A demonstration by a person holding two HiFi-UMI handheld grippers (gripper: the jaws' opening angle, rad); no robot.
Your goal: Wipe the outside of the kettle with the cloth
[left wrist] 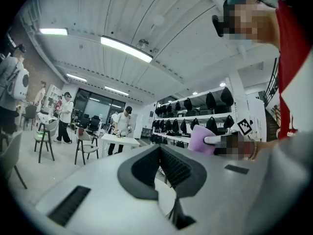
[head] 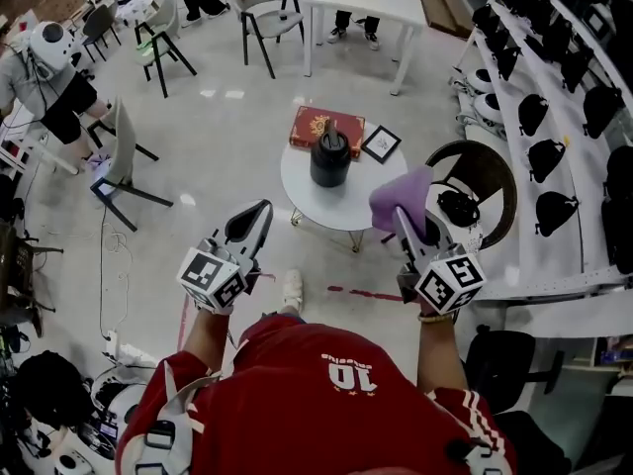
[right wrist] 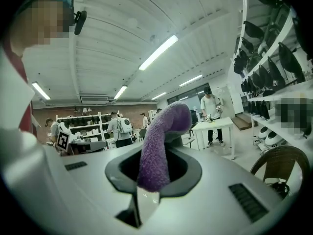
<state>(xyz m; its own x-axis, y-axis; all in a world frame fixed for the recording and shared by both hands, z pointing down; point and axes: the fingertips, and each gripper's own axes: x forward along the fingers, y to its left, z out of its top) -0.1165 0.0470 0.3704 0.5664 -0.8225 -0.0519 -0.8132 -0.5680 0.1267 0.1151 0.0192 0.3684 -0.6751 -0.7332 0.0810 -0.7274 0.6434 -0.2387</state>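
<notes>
A black kettle (head: 329,159) stands upright on a small round white table (head: 307,201) in the head view, ahead of both grippers. My right gripper (head: 401,216) is held raised near the table's right edge, shut on a purple cloth (head: 401,198). In the right gripper view the cloth (right wrist: 159,146) rises from between the jaws and curls over to the right. My left gripper (head: 259,211) hovers short of the table's left front edge, shut with nothing in it (left wrist: 160,153). The cloth (left wrist: 200,140) also shows in the left gripper view. Neither gripper touches the kettle.
A red box (head: 326,127) and a small framed picture (head: 381,143) lie behind the kettle. A wicker chair (head: 490,181) stands right of the table, beside long shelves (head: 554,156) of black items. Chairs, a white desk (head: 366,3) and people stand farther off.
</notes>
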